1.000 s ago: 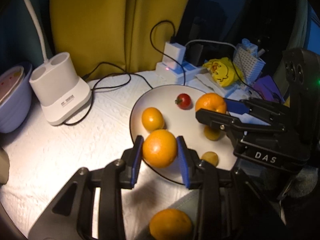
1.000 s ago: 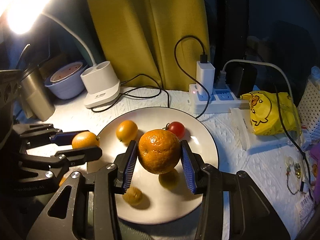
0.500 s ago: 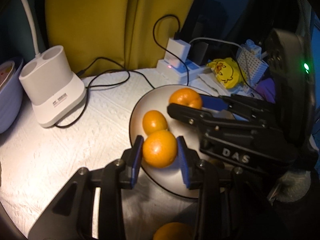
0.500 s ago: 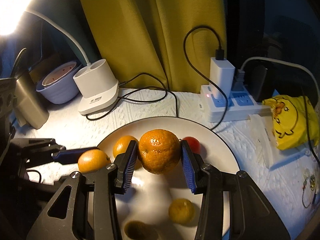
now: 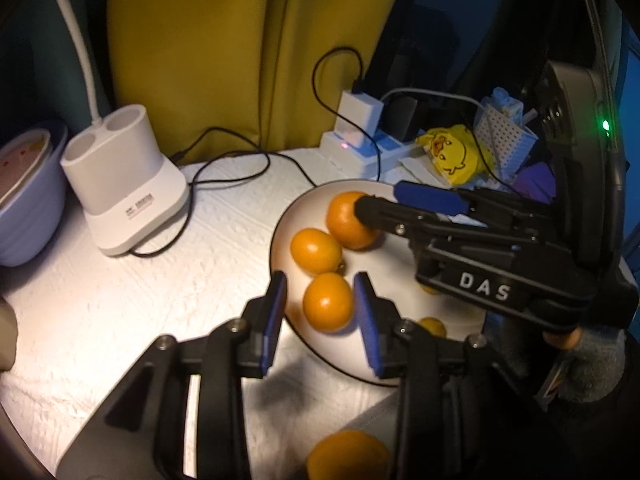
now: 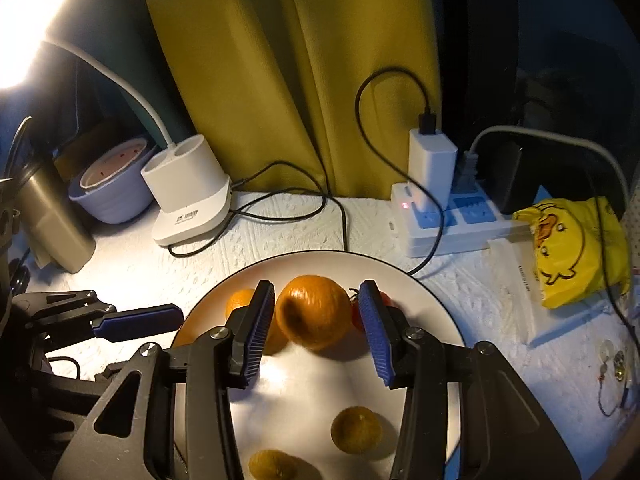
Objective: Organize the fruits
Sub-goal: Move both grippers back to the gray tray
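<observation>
Two oranges sit on the plate, each framed by a pair of blue-padded fingers. In the left wrist view, the left gripper stands slightly open around a small orange at the plate's near left rim; a thin gap shows at each pad, so nothing is gripped. In the right wrist view, the right gripper also stands a little open around a bigger orange at centre frame, pads clear of the peel. A third orange lies between them, touching or nearly so, and a red tomato peeks behind the right pad.

Risk, as a guess: these round, smooth-skinned fruits roll easily on the glossy, shallow plate. A finger brushing one on the way out could send it over the low rim onto the white textured table, or knock its neighbours. The ribbed pads may drag on the dimpled peel.
</observation>
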{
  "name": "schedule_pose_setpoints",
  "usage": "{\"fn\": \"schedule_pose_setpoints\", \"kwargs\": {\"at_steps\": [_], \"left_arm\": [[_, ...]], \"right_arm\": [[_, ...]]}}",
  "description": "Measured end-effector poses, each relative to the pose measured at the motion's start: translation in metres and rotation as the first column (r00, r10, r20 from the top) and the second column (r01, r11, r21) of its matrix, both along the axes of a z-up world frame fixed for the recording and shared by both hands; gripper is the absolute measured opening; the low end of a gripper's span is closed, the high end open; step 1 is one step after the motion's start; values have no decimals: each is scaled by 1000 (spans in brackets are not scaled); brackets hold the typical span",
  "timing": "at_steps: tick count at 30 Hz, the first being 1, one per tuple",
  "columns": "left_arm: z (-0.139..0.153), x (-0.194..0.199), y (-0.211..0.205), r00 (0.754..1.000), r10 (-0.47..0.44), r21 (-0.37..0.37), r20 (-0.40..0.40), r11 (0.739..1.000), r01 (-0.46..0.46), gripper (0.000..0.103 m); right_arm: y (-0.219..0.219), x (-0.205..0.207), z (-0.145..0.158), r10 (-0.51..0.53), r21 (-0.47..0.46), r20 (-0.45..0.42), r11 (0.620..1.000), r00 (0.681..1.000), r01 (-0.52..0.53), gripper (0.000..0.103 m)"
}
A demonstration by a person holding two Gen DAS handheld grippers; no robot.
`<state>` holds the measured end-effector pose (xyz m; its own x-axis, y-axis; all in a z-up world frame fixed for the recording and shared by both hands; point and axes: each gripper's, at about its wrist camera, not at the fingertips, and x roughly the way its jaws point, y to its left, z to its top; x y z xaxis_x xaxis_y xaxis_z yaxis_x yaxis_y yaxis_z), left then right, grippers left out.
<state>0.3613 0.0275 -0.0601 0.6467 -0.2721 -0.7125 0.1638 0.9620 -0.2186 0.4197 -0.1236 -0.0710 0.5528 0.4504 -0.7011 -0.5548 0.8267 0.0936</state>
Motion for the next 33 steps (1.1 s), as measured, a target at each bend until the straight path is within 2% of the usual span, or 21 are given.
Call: {"fn": "schedule_pose_setpoints", "kwargs": {"at_steps": [22, 33], "left_arm": [[41, -72, 7, 995, 45, -10, 88, 999, -44, 36], [43, -112, 6, 993, 62, -25, 100, 998, -60, 36]], "right_arm": [[-23, -67, 38, -3, 15, 49, 1000, 999, 2, 46], [-39, -107, 45, 3, 18, 48, 1000, 999, -4, 46]]}}
